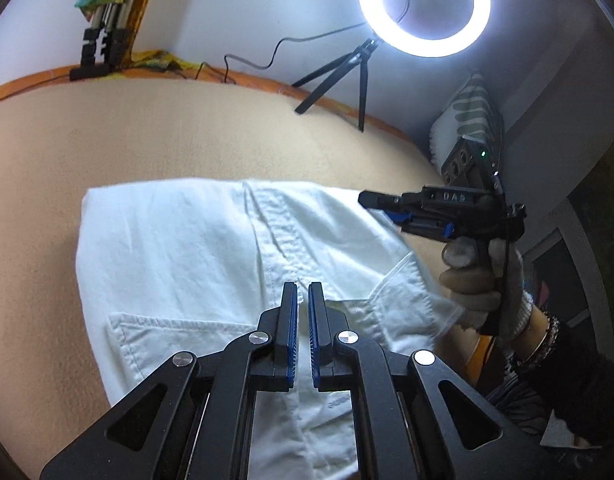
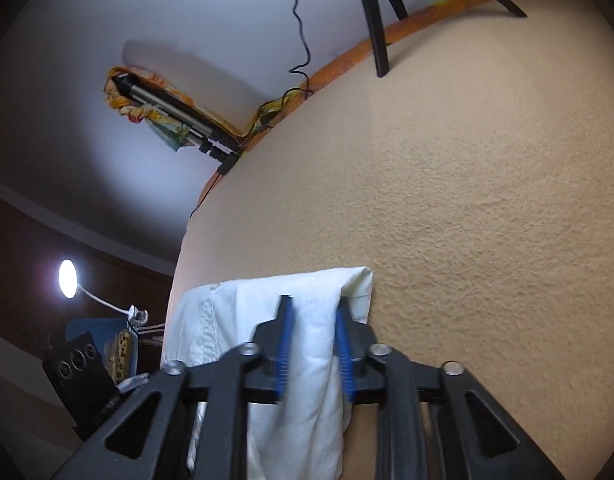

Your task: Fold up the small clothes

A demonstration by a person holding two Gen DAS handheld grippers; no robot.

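The white cotton garment with a stitched placket and a patch pocket is lying already folded on the beige textured table cover, with its far edge running straight across and a loose corner reaching out to the right. On the left side, the left gripper is hovering above the middle of the cloth, near the placket; its blue-padded jaws are clenched almost together and nothing is between them. To the right, the right gripper, held in a gloved hand, is hanging over the right far corner of the garment; its jaws are looking nearly closed and I see no cloth pinched there, though in its own view the picture is blurred and white cloth is showing in the gap. In my judgement the step now is picking the next edge. For doing it well, both grippers should be taking the two corners of the same edge, lifting only a little, and laying it evenly onto the opposite edge without dragging the layers beneath.
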